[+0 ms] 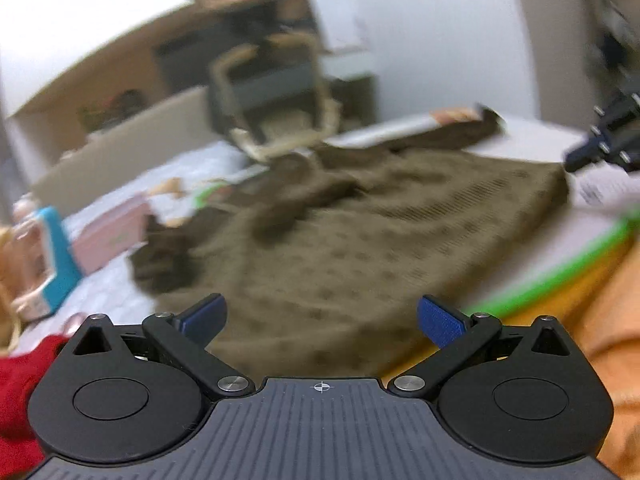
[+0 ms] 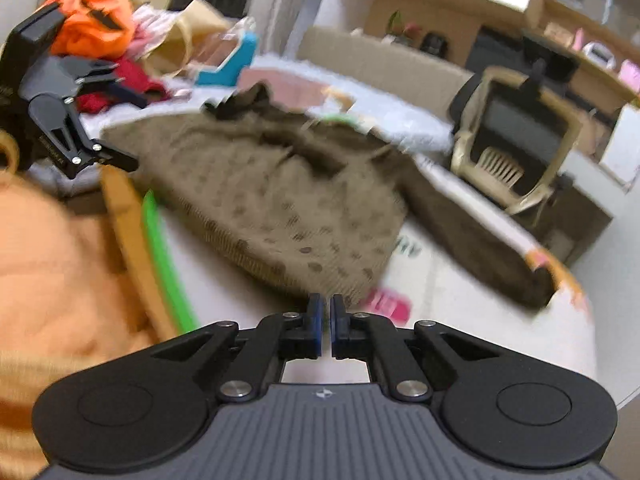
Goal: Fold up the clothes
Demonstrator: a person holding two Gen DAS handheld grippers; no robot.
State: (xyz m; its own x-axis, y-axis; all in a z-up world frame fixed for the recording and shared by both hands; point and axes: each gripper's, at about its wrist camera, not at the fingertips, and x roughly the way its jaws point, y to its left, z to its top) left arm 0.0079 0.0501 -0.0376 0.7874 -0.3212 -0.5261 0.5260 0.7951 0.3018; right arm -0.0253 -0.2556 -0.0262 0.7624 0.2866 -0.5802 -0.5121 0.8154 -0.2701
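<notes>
A brown spotted sweater [image 1: 360,216] lies spread over a white table [image 1: 532,136], filling the middle of the left wrist view, with one dark sleeve [image 1: 452,128] reaching toward the upper right of that frame. The left gripper [image 1: 320,316] sits at the bottom centre of its own view above the near edge of the sweater, its blue-padded fingers [image 1: 438,320] spread wide with nothing between them. In the right wrist view the same sweater [image 2: 272,196] crosses the middle of the frame, its sleeve [image 2: 480,232] running down to the right. The right gripper [image 2: 326,320] is at the bottom centre there, just off the sweater's lower hem, its fingers pressed nearly together with a thin gap and no cloth visible between them. The left gripper [image 2: 116,128] shows at the left edge of that view, fingers apart. Orange cloth [image 2: 52,248] fills the lower left, next to a green strip [image 2: 164,252] along the table edge. A beige chair [image 2: 516,152] stands at the right, and a pile of orange and red clothes [image 2: 96,20] sits in the upper left. Both views are blurred.
</notes>
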